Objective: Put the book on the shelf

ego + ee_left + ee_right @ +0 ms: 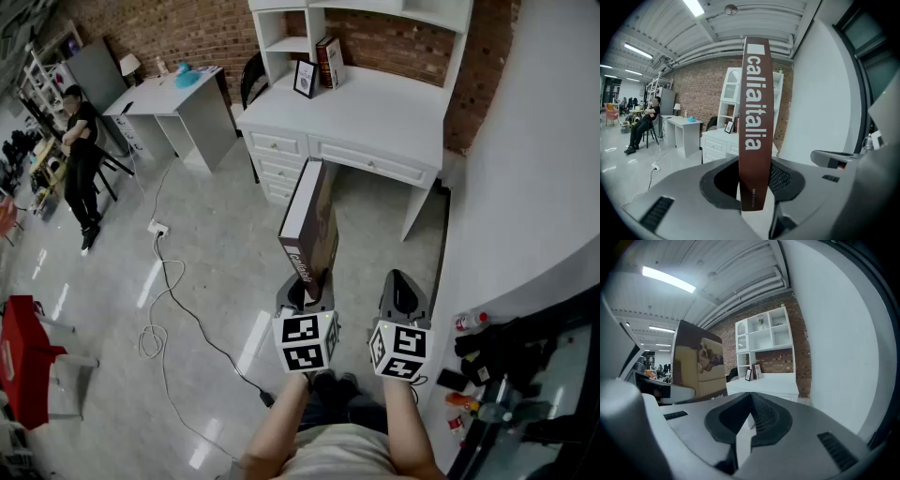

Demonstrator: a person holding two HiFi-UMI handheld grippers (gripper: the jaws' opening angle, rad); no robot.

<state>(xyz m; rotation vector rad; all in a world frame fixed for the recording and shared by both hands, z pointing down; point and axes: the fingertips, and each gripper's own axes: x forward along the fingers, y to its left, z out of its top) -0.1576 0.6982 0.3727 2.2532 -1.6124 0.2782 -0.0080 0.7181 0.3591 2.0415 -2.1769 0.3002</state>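
Book [314,220] stands upright, its lower spine end clamped between the left gripper [305,292] jaws; right gripper [403,286] jaws are closed together, empty.

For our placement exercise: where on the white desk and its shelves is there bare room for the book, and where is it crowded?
The desk top is bare from the picture frame rightward to the brick wall. The shelf above the frame looks bare. Crowded: the left corner, frame plus standing books.
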